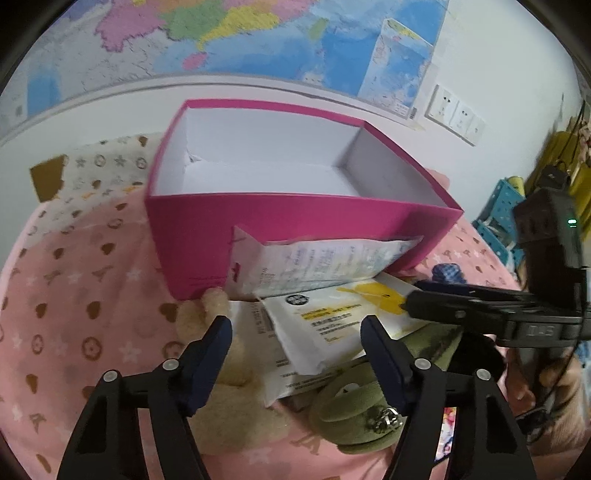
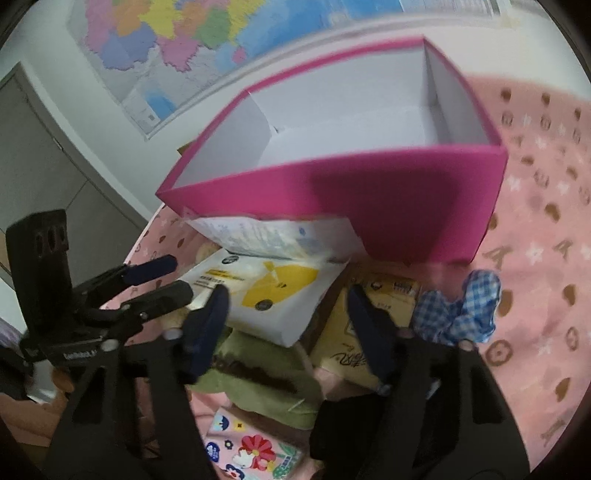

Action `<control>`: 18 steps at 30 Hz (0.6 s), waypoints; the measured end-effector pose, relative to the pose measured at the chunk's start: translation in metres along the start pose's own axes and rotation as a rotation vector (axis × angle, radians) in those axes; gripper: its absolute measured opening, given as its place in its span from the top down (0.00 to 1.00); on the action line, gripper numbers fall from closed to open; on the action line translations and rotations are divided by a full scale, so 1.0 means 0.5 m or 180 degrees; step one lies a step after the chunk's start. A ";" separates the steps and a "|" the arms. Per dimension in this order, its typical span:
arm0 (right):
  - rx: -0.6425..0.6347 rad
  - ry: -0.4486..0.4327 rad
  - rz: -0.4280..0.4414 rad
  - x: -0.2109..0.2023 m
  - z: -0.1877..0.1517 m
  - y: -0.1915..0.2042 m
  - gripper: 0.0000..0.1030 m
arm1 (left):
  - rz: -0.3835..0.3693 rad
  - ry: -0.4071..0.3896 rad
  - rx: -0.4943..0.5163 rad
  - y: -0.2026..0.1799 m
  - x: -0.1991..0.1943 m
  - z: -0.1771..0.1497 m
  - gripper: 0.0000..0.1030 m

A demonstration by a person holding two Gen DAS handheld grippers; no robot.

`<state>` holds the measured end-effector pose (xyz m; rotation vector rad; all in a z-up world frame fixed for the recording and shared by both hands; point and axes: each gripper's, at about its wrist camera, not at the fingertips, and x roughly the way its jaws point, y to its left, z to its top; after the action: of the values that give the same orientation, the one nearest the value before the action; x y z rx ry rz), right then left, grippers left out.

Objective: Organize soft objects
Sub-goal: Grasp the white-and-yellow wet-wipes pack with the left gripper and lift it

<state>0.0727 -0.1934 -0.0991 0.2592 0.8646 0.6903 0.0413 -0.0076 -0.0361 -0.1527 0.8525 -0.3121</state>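
An empty pink box point(image 1: 288, 218) with a white inside stands on the pink bed cover; it also shows in the right wrist view point(image 2: 369, 199). In front of it lies a pile: a white and yellow packet point(image 1: 332, 321) point(image 2: 269, 291), a pale printed packet point(image 1: 317, 262) point(image 2: 266, 236), a green soft item point(image 1: 351, 413) point(image 2: 258, 376), a cream plush point(image 1: 225, 354), a tan tissue pack point(image 2: 354, 336) and a blue checked cloth point(image 2: 461, 310). My left gripper point(image 1: 297, 325) is open above the packets. My right gripper point(image 2: 288, 295) is open above the pile and also shows in the left wrist view point(image 1: 417, 295).
A map point(image 1: 221, 33) hangs on the wall behind the box, with wall sockets point(image 1: 454, 114) to its right. A blue crate point(image 1: 498, 218) stands at the far right. A flowered pink pack point(image 2: 251, 450) lies near my right gripper. A grey door point(image 2: 44, 158) is at left.
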 end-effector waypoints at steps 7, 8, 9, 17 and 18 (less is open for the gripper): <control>0.0258 0.0166 0.0335 0.026 0.000 -0.028 0.54 | -0.0351 0.0294 -0.0115 0.008 0.026 0.011 0.30; 0.0227 0.0163 0.0335 0.026 -0.001 -0.026 0.56 | -0.0436 0.0339 -0.0133 0.007 0.031 0.011 0.30; 0.0211 0.0149 0.0335 0.026 -0.002 -0.024 0.58 | -0.0534 0.0415 -0.0158 0.007 0.037 0.011 0.31; 0.0113 0.0036 0.0329 0.008 -0.013 -0.013 0.70 | -0.0636 0.0474 -0.0249 0.003 0.036 0.008 0.29; 0.0093 0.0006 0.0346 0.002 -0.015 -0.009 0.71 | -0.0629 0.0457 -0.0243 0.001 0.031 0.007 0.30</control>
<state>0.0697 -0.1965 -0.1068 0.3337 0.8677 0.7793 0.0537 -0.0122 -0.0450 -0.2893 0.9943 -0.4801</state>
